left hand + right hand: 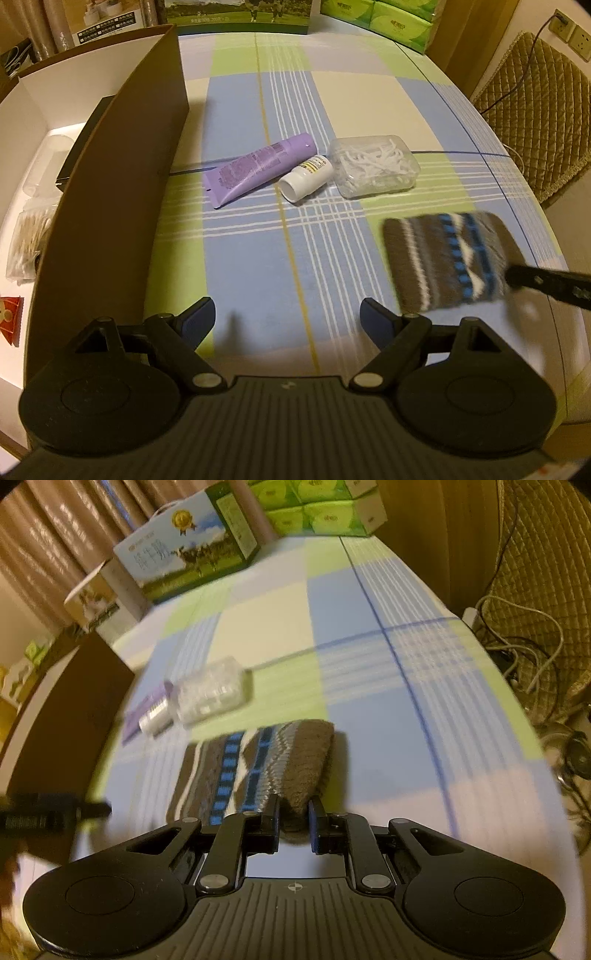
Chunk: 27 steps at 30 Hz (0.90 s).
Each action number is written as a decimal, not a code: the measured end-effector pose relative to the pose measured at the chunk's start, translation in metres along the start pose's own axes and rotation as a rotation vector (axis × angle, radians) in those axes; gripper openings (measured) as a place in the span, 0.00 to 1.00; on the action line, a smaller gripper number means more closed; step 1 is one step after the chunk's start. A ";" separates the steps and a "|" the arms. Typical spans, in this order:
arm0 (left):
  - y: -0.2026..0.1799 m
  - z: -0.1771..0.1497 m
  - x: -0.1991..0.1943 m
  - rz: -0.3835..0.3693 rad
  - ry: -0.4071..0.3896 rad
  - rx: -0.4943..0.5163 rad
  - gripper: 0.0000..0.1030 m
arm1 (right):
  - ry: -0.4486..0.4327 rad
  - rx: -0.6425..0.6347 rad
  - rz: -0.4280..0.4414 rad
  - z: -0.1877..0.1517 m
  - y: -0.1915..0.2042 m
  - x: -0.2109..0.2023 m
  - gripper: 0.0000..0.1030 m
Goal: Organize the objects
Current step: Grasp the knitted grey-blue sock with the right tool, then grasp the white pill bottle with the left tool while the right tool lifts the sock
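Writing first: nothing much is readable; the carton (188, 550) at the far end of the table has large pale Chinese characters over a pasture scene with a gold medal badge, but blur keeps me from making them out; same carton from the left wrist view shows only a strip of tiny white print. The green tissue packs (391, 18) beside it carry a small white logo, too small to read. The purple tube (258, 168) has a block of fine print on its back, and the little white bottle (306, 177) has a yellow-and-black label – both illegible.

Now the sock (258, 771) – grey-brown knit, fuzzy, with white stripes, a zigzag band and columns of bright blue squares; it's over the near part of the checked tablecloth (258, 258), toe end pointing away from the right gripper (293, 821), whose fingers are clamped on its plain grey-brown end. Whether it's resting on the cloth or lifted just above it, I can't tell.

The left gripper (288, 321) hovers over the cloth with its fingers wide apart, nothing between them. The tube, bottle and a clear plastic box (373, 166) of white floss picks lie bunched mid-table, bottle touching the tube and just beside the clear box. A tall brown cardboard box (122, 177) with white inside sits at the left; a bag of cotton swabs (29, 240) and a dark flat thing are in it.
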<state>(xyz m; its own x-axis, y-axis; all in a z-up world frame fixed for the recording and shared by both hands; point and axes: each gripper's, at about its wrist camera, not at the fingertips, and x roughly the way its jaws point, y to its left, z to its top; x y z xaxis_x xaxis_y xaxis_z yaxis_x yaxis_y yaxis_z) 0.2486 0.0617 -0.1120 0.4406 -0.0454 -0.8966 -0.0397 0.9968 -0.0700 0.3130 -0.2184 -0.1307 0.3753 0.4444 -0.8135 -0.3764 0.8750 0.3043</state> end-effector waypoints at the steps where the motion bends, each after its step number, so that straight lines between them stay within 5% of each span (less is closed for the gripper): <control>1: -0.001 0.000 0.001 -0.002 0.002 0.004 0.80 | 0.006 -0.054 -0.013 -0.003 0.003 -0.004 0.25; 3: -0.002 0.000 0.002 -0.008 0.006 0.008 0.80 | -0.012 -0.183 -0.019 -0.008 0.011 -0.013 0.97; 5: -0.004 0.000 0.003 -0.010 0.008 0.014 0.80 | -0.056 -0.338 0.002 -0.012 0.021 -0.018 0.98; 14: -0.006 -0.004 0.003 -0.008 0.013 0.008 0.80 | 0.042 -0.799 0.041 0.000 0.048 0.039 0.98; 22: -0.003 -0.006 0.000 0.000 0.006 -0.020 0.80 | 0.103 -0.899 0.125 0.017 0.048 0.080 0.98; 27: -0.005 -0.004 0.000 -0.008 -0.012 -0.018 0.80 | 0.118 -0.827 0.190 0.027 0.043 0.074 0.61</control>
<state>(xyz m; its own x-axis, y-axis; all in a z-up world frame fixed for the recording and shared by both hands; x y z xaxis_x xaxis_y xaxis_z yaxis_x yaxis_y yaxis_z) 0.2450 0.0563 -0.1139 0.4518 -0.0525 -0.8906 -0.0521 0.9950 -0.0851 0.3473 -0.1426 -0.1643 0.1700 0.5067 -0.8452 -0.9380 0.3462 0.0188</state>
